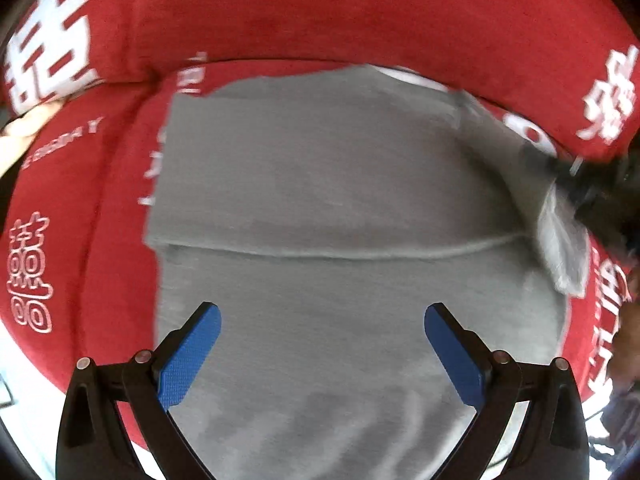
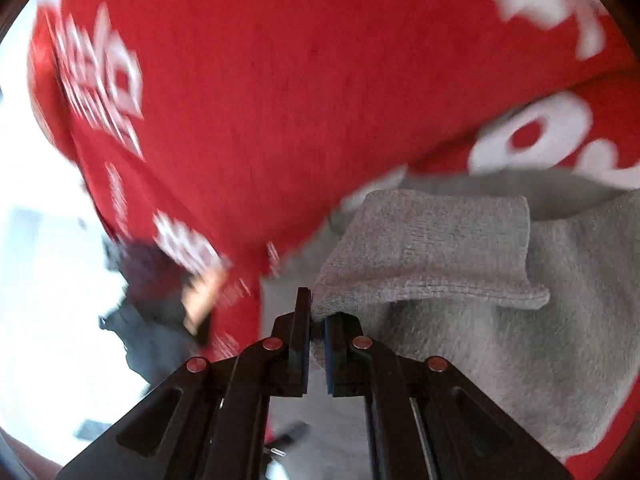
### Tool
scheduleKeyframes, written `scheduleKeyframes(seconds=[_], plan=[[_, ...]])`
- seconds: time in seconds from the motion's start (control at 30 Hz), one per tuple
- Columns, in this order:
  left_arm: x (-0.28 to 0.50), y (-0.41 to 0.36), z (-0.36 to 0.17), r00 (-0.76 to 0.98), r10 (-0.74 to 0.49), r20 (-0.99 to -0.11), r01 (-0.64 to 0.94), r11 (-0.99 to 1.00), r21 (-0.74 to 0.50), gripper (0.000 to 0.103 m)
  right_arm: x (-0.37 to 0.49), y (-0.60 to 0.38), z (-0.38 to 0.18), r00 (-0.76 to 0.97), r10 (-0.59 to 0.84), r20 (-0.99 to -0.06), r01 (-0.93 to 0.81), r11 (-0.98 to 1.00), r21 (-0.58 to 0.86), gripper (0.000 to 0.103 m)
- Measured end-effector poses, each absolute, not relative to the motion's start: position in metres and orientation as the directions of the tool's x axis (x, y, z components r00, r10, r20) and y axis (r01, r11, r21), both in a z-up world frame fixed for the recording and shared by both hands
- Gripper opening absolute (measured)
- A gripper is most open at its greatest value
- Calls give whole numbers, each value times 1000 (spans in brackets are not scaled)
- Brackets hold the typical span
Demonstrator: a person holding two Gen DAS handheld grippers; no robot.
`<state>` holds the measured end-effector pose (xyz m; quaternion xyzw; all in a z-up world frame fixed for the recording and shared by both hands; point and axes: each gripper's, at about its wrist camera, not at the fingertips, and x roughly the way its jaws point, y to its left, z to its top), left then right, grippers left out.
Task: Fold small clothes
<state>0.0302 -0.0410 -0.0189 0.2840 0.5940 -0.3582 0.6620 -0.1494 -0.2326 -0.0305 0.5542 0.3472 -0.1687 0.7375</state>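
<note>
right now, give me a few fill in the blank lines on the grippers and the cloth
1. The grey cloth lies on a ____ cover printed with white characters.
2. The left gripper has its jaws ____, with nothing between them.
3. The right gripper is shut on a corner of the ____ cloth.
4. The pads on the left gripper are ____ in colour.

Missing words: red; open; grey; blue
</note>
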Motion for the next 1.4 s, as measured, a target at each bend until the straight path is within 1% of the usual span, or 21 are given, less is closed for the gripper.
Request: scheduleKeyframes(seconds=[0.07,0.1,0.13,0.17,0.2,0.3,0.33,0.37,0.43,0.5,0.63,0.7,0.77,0.8,0.87,0.9,0.93,1.0,1.1,1.27,1.4], plan=[[44,-38,-23,46,-140,-989,798,601,-48,102,-128,-222,-53,614,173,-770,693,348,631,10],[51,-35,-23,45,-143,-989,790,611,-53,102,-123,-218,-66,574,196,-795,723,333,605,14],[55,-34,-24,42,-148,-988,782,620,-60,102,-123,-216,-73,546,199,-814,753,309,581,34],[58,-34,-25,40,-152,-988,779,624,-64,102,-127,-214,-77,538,191,-821,772,280,571,49],[61,-31,-24,40,-156,-987,777,626,-67,102,-133,-212,-78,561,179,-808,770,245,589,67],[65,-28,-25,37,-159,-987,778,624,-72,102,-158,-215,-74,645,94,-758,754,84,652,67],[65,-26,-26,34,-157,-987,777,625,-73,102,-168,-218,-75,658,49,-751,752,17,659,65],[65,-24,-25,33,-156,-987,775,628,-73,102,-175,-221,-76,670,18,-742,742,-47,669,60],[67,-17,-21,39,-162,-986,769,635,-73,102,-179,-226,-79,685,-19,-729,721,-129,681,8],[70,-7,-17,57,-171,-984,762,644,-68,102,-163,-232,-66,670,-37,-742,741,-41,671,8],[83,12,-16,84,-159,-984,731,681,-48,102,-75,-210,-30,594,52,-803,710,436,553,8],[89,21,-19,89,-140,-986,709,704,-37,102,-35,-187,-32,538,122,-834,638,588,498,12],[96,28,-19,93,-129,-987,690,724,-30,102,-13,-166,-48,464,190,-865,591,662,462,12],[98,30,-19,96,-127,-987,683,730,-28,102,-4,-157,-55,422,211,-882,576,689,440,16],[102,32,-17,101,-136,-986,677,735,-32,102,1,-136,-70,338,228,-913,556,735,389,37],[103,31,-15,101,-145,-984,679,733,-38,102,-11,-128,-70,330,227,-916,553,740,382,53],[104,29,-14,99,-149,-984,683,729,-42,102,-22,-125,-66,353,235,-905,554,727,405,57],[103,21,-14,90,-160,-983,694,718,-53,102,-39,-127,-58,381,251,-890,578,687,441,57],[99,4,-14,78,-185,-980,711,699,-76,102,-92,-147,-45,405,200,-892,686,578,441,57],[90,-36,-18,70,-222,-973,734,672,-100,102,-220,-166,-40,469,82,-879,857,196,476,57],[81,-68,-26,74,-226,-971,759,644,-92,102,-302,-174,-52,507,-15,-862,857,-100,506,57]])
